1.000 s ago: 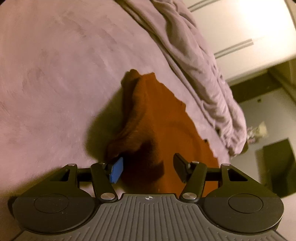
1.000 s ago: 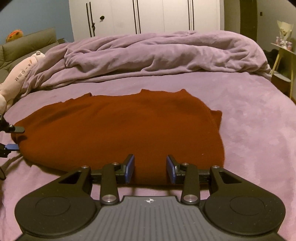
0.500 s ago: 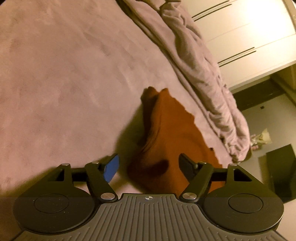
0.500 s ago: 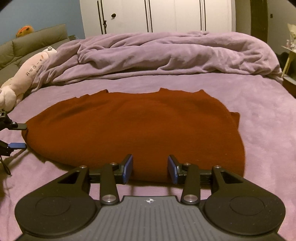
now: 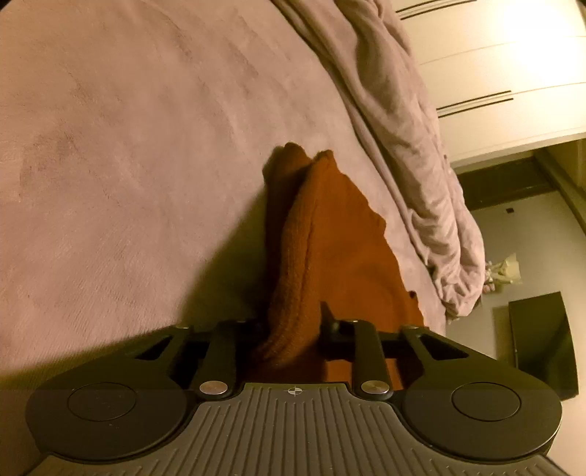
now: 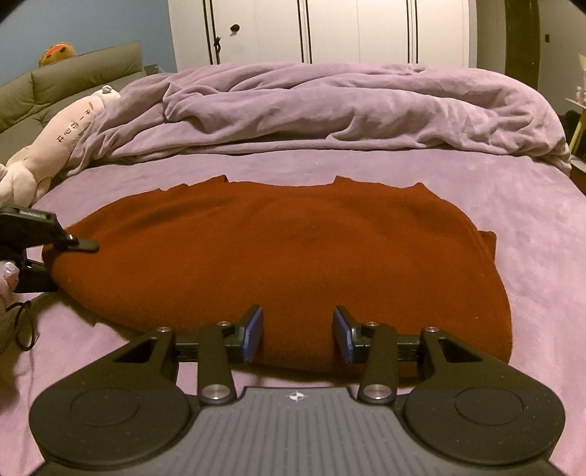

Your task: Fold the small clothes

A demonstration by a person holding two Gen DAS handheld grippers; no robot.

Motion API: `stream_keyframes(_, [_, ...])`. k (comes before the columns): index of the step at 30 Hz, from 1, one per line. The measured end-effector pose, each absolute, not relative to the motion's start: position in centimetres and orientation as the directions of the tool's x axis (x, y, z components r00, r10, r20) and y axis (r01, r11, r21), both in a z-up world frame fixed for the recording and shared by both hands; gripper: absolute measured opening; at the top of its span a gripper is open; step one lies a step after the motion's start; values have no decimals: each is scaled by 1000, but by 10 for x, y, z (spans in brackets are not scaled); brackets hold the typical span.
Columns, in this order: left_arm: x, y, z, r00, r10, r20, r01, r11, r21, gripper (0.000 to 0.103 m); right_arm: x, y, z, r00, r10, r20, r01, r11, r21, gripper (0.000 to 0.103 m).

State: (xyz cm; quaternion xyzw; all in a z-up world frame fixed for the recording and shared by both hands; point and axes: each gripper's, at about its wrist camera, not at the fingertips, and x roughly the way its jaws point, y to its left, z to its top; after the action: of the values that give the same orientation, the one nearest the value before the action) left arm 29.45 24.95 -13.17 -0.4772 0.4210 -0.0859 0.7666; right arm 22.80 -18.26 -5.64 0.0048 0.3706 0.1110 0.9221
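A rust-red knitted sweater (image 6: 293, 249) lies folded flat on the purple bed sheet (image 6: 531, 256). My left gripper (image 5: 289, 326) is at the sweater's left end; its jaws are closing, with a bunched fold of the sweater (image 5: 340, 249) filling the gap between them. From the right wrist view the left gripper (image 6: 66, 256) has one finger on top of the cloth and one below it. My right gripper (image 6: 298, 333) stands open at the sweater's near edge, and the cloth lies flat between its blue pads (image 6: 252, 333) without being squeezed.
A crumpled purple duvet (image 6: 329, 110) is heaped across the far side of the bed. A pale plush toy (image 6: 55, 139) and a green padded headboard (image 6: 73, 80) are at the far left. White wardrobe doors (image 6: 311, 29) stand behind. A black cable (image 6: 25, 326) lies near the left edge.
The left gripper opened wider, moved forward and down over the sweater's end, then closed onto the fold. The right gripper slid left along the near edge, its jaws unchanged.
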Motion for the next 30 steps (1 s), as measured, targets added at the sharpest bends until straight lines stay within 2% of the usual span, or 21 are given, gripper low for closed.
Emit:
stream_keyframes(3, [292,250,-116,665,-524,-532,-220,543,-810,18,227,-182,-58,705,202,-680,-200,976,82,40])
stream_keyframes(9, [296,215,-57,678,-539,-500,-55,641,-765,17,222,-198,-55,718,193,-669,-166,980,105,40])
stream_keyframes(17, [303,93,13,622,-615,-485,237,738,-632,17,211,-235,-45,757,164,-632,-91,985,146,40])
stream_keyframes(22, [309,-1,-13,524,-644,-558,333,757,-562,17,205,-262,-46,760,146,-633,-34,982,186,40])
stream_keyframes(26, [309,-51,-58,464,-581,-668,308,814,-493,23,201,-276,-49,753,134,-644,-14,982,189,40])
stream_keyframes(27, [306,-56,-64,468,-573,-673,317,819,-478,28,200,-278,-50,750,135,-648,-14,982,188,40])
stream_keyframes(30, [294,-53,-55,490,-571,-659,338,821,-460,29,199,-282,-51,745,137,-653,-23,983,180,40])
